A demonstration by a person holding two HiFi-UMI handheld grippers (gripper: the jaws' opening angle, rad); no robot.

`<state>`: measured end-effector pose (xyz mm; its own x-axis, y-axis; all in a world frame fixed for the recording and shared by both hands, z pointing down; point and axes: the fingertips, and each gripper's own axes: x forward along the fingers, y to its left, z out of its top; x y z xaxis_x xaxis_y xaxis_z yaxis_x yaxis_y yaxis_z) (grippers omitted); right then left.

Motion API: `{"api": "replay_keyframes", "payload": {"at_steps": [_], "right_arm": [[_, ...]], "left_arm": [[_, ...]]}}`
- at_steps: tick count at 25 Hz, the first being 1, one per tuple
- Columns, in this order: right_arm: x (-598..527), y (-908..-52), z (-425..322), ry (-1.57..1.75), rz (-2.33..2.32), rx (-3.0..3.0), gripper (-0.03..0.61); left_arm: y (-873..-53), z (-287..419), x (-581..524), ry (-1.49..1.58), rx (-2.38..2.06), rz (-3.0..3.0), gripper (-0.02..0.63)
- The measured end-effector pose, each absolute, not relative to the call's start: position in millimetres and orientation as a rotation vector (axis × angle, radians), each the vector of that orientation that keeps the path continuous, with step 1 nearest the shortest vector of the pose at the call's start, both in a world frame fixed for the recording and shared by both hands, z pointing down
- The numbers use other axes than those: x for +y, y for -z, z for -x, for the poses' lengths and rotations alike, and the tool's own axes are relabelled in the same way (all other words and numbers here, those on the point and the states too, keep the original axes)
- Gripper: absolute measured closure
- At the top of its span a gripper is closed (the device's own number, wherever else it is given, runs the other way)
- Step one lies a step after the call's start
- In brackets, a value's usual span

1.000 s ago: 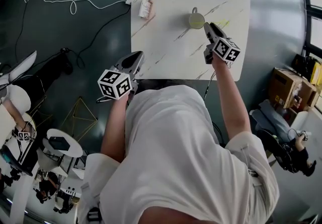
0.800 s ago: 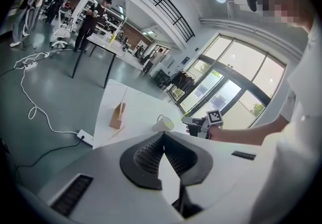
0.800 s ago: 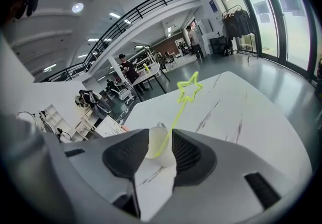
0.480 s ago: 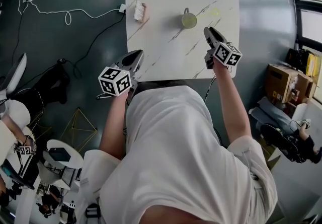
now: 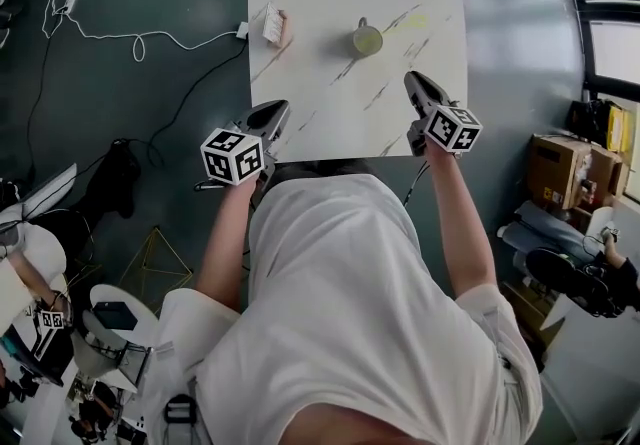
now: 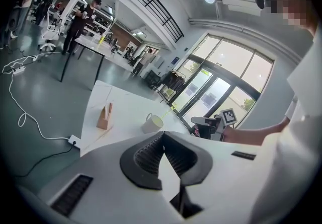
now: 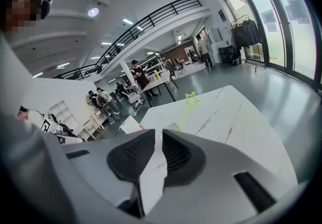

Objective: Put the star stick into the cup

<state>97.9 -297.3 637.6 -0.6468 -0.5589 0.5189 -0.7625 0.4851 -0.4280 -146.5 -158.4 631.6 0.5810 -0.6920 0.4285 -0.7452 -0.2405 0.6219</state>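
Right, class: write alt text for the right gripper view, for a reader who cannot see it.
A yellow-green star stick leans up from a cup on a white marbled table, seen past the right gripper, whose dark jaws are closing with nothing between them. People stand in a large hall behind.

floor: dark grey, glossy | windows: tall, bright | mezzanine railing: black | ceiling lights: on

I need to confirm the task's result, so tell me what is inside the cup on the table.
A thin yellow-green stick with a star tip rises out of the pale handled cup. Its lower end is hidden by the cup's wall.
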Motion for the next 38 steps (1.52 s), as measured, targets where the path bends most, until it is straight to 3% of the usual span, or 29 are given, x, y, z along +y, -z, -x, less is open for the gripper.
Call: {"api": "replay_keyframes", "payload": {"at_steps": [14,25,38], "right_arm": [[-223,-592,-158,-0.834,-0.940,-2.571,0.554],[-152,-577,-264,-0.833,-0.941,-2.643,0.552],[-100,-579,-301,-0.833,-0.903,-2.695,0.552]], "left_arm": [[-601,77,-116,-0.076,-1.250,-1.980,0.600],[-587,1,-46,-0.096,-1.340,-1.964,0.600],[-576,-6,40,-0.036,-1.488,-1.882,0.600]]}}
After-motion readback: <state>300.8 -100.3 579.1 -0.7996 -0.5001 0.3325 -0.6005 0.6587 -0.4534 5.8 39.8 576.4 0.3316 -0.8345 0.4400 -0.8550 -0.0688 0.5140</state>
